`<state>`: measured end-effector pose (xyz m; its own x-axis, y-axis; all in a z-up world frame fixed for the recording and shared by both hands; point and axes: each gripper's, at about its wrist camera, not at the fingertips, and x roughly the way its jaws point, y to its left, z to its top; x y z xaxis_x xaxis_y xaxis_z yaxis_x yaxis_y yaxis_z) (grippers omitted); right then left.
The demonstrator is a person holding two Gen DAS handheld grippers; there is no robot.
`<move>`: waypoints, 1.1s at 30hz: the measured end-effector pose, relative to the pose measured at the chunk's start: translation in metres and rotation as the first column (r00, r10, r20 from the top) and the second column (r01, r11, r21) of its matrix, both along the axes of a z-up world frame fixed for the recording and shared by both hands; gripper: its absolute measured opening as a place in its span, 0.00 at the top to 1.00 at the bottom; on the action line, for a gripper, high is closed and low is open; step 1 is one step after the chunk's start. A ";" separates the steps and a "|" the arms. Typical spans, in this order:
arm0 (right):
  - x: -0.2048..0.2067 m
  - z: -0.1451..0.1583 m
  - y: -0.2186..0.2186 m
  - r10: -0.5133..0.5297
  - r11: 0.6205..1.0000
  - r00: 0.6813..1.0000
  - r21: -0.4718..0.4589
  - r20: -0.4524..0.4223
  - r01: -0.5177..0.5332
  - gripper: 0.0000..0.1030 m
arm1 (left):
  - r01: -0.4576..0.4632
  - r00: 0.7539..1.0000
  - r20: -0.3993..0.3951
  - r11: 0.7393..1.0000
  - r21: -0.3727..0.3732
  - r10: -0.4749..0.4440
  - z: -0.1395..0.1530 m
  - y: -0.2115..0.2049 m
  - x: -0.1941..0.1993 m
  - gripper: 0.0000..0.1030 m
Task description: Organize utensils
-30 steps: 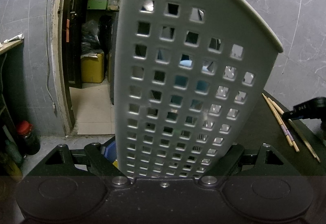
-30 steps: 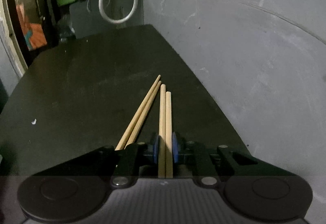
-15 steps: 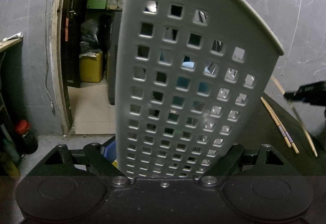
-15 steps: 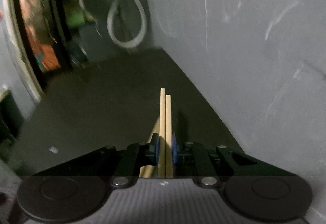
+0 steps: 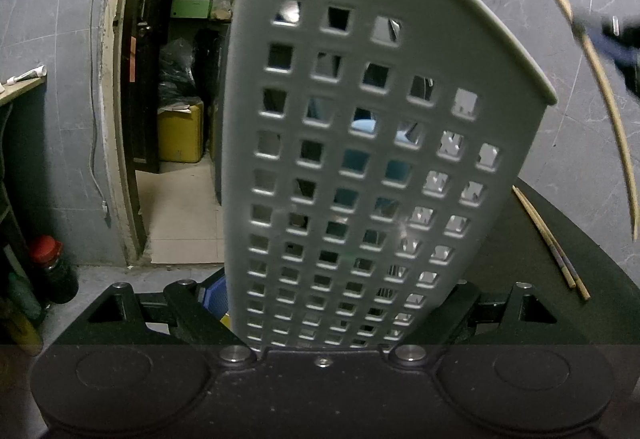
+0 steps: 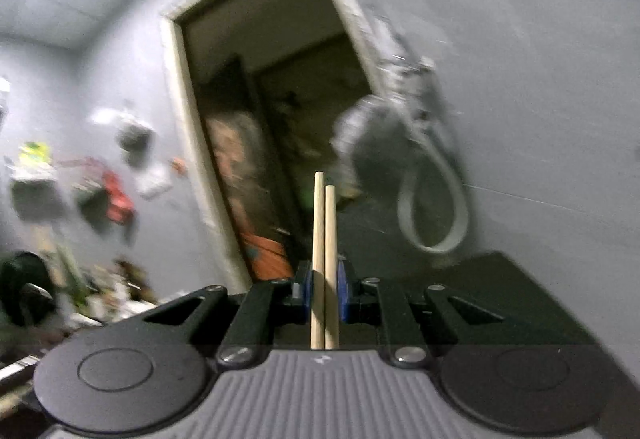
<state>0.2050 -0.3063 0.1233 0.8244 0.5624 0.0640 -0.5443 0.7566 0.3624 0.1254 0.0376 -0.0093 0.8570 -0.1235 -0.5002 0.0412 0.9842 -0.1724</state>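
A tall grey utensil holder (image 5: 360,143) with square holes fills the left wrist view, and my left gripper (image 5: 324,319) is shut on its lower part. Its inside is hidden from here. My right gripper (image 6: 324,291) is shut on a pair of wooden chopsticks (image 6: 325,239) that point level towards a doorway, off the table. In the left wrist view that held pair (image 5: 600,79) hangs blurred in the air, up and to the right of the holder, with the right gripper (image 5: 612,35) on it. A second pair of chopsticks (image 5: 548,235) lies on the dark table (image 5: 520,279) right of the holder.
An open doorway (image 5: 180,119) with a yellow canister (image 5: 180,135) lies behind and left of the holder. A red-capped bottle (image 5: 52,267) stands low at the left. A grey hose (image 6: 436,199) hangs on the wall above the table's far end.
The right gripper lifted one pair of chopsticks off the table and swung up from pointing down at the table to level. The other pair stayed on the table. The left gripper and holder kept still.
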 end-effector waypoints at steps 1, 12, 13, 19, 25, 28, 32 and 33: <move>0.001 0.007 0.007 0.033 0.999 0.999 0.019 0.021 -0.033 0.86 | 0.000 1.000 0.000 1.000 -0.001 0.000 0.000 0.000 0.000 0.16; 0.037 0.065 0.100 0.293 0.945 0.936 0.089 0.194 -0.314 0.86 | 0.002 1.000 0.003 1.000 -0.008 -0.002 0.001 0.002 -0.001 0.16; 0.042 0.065 0.107 0.307 0.940 0.931 0.091 0.196 -0.329 0.86 | 0.003 1.000 0.003 1.000 -0.009 -0.003 0.000 0.002 -0.001 0.16; 0.065 0.046 0.131 0.330 0.923 0.926 0.141 0.181 -0.357 0.85 | 0.005 1.000 0.005 1.000 -0.007 -0.005 0.000 0.001 -0.001 0.16; 0.074 0.016 0.131 0.300 0.930 0.939 0.170 0.166 -0.327 0.85 | 0.011 1.000 0.005 1.000 -0.009 -0.011 -0.001 0.003 -0.001 0.16; 0.070 0.003 0.130 0.287 0.939 0.944 0.147 0.165 -0.311 0.85 | 0.009 1.000 0.004 1.000 -0.007 -0.009 0.000 0.002 -0.001 0.16; 0.063 -0.006 0.129 0.289 0.946 0.945 0.109 0.155 -0.307 0.85 | 0.007 1.000 0.003 1.000 -0.007 -0.007 0.000 0.002 -0.001 0.16; 0.061 -0.008 0.128 0.292 0.947 0.945 0.095 0.150 -0.308 0.85 | 0.008 1.000 0.003 1.000 -0.007 -0.008 0.000 0.002 -0.001 0.16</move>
<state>0.2663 -0.1781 0.1158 0.5984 0.7644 0.2401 -0.7883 0.5082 0.3469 0.1248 0.0401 -0.0094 0.8575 -0.1334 -0.4968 0.0492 0.9826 -0.1790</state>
